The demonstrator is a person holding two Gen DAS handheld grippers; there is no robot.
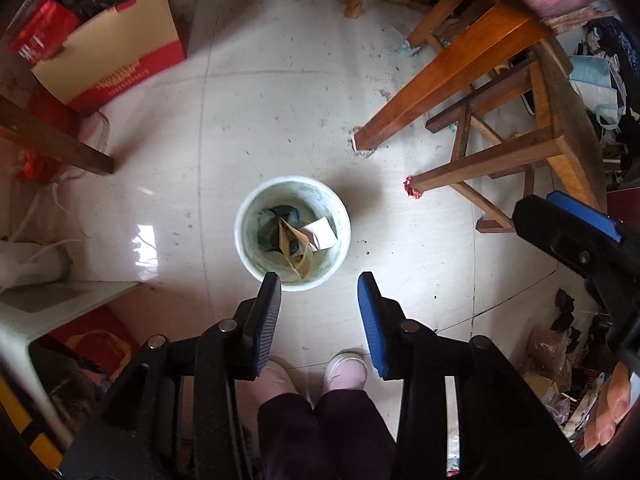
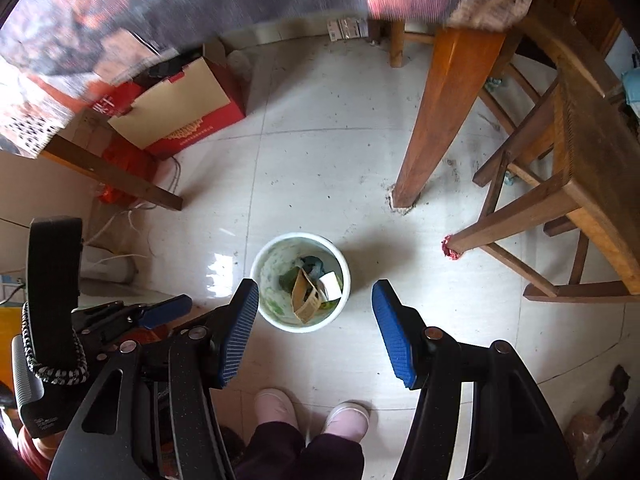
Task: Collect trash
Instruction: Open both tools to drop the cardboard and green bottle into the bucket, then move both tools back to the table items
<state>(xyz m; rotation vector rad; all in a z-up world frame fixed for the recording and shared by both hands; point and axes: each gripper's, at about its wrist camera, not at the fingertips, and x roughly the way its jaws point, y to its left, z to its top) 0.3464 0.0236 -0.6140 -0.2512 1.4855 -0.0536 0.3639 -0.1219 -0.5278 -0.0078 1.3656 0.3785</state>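
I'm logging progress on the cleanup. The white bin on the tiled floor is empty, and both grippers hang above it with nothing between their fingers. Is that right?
Not quite: the white bin is not empty. The left wrist view shows a brown paper piece, a white scrap and green wrapping inside. The rest stands: it sits on the tiled floor, with the left gripper and right gripper above it holding nothing.

Both wrist fisheyes look steeply down from well above the pale tiled floor (image 1: pixel 280 92), sharing the round white wastebasket (image 1: pixel 244 240) (image 2: pixel 260 276) at frame centre.
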